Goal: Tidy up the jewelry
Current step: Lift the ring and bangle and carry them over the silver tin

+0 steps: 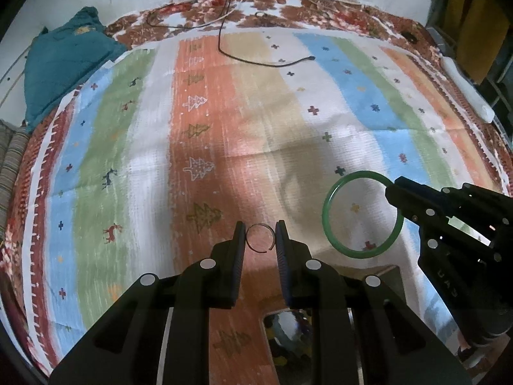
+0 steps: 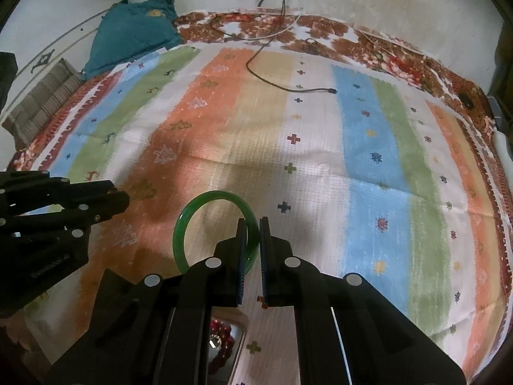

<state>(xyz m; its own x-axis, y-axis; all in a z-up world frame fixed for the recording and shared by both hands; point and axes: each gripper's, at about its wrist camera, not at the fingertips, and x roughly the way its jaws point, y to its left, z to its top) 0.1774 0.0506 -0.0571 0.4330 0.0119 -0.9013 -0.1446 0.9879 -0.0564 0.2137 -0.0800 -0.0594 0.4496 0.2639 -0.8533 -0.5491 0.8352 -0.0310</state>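
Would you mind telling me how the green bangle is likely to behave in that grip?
The green bangle looks rigid and glossy, so probably slippery and breakable. The right gripper pinches only its rim, so it may swivel. Being round, it could roll if dropped.

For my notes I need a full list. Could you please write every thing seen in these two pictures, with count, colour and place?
green bangle: one, green, pinched at its rim in the right claw.
thin wire ring: one, silvery, between the left claw's fingers.
striped cloth: one, many colours, spread below.
floral sheet: one, brown and white, at the far edge.
teal cloth: one, far left.
cable: one, black, far middle.
red beads: one bunch, in a container below the right claw.
left claw: one, black.
right claw: one, black.
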